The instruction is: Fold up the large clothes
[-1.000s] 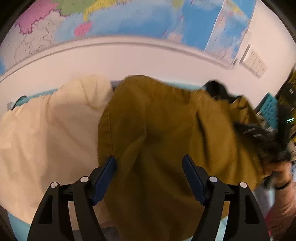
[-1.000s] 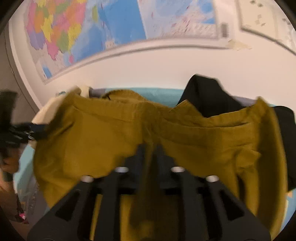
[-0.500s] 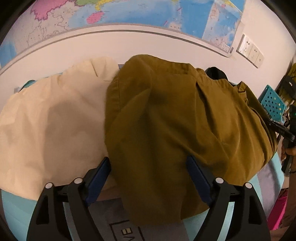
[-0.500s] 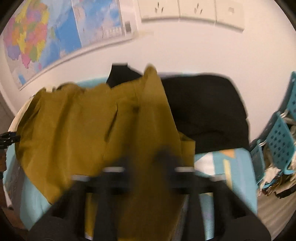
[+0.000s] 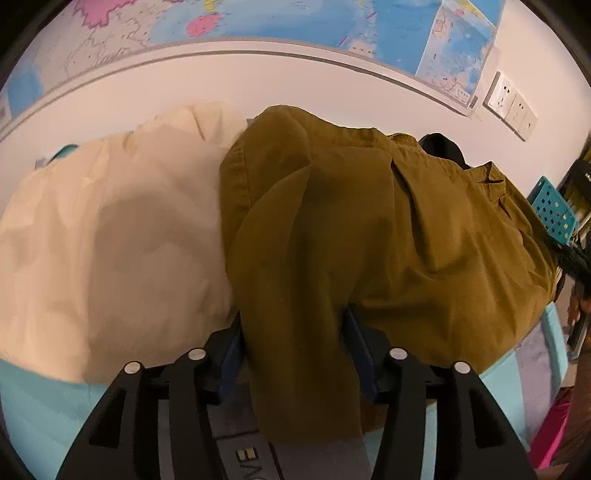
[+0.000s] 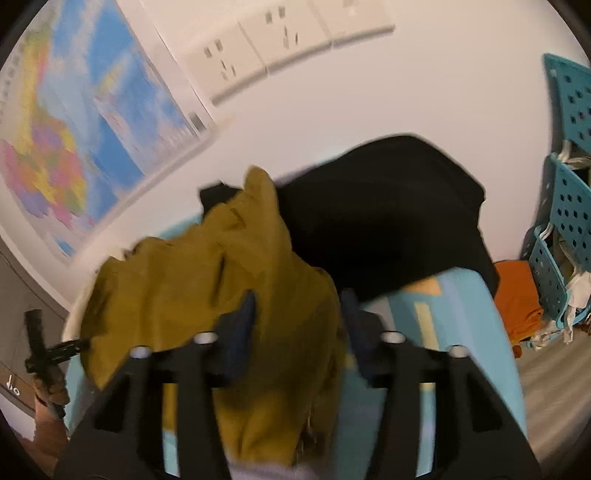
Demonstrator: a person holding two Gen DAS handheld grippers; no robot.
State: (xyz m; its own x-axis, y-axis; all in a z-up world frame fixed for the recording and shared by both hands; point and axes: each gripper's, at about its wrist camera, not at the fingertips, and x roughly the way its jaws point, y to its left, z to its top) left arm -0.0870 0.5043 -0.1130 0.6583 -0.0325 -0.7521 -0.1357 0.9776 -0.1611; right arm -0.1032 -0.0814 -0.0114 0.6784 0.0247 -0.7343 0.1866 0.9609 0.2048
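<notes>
A mustard-brown garment point(image 5: 369, 236) lies bunched across the teal-covered table point(image 5: 33, 398). One thick fold of it hangs between the blue pads of my left gripper point(image 5: 293, 321), whose jaws are closing around the fold without pinching it flat. In the right wrist view the other end of the garment point(image 6: 207, 295) drapes between the pads of my right gripper point(image 6: 299, 299). That gripper's jaws are opening and the cloth sags loose between them. The right wrist view is blurred.
A cream garment point(image 5: 110, 240) lies left of the mustard one and a black garment point(image 6: 388, 214) lies to its right. Teal perforated baskets point(image 6: 569, 221) and an orange cloth point(image 6: 517, 302) sit beyond the table's right end. Maps point(image 5: 295, 18) and wall sockets point(image 6: 266, 48) cover the wall behind.
The left jaws have narrowed around the mustard fold. The right gripper has swung right and rolled, its jaws have gone from shut to apart, and the black garment and baskets have come into view.
</notes>
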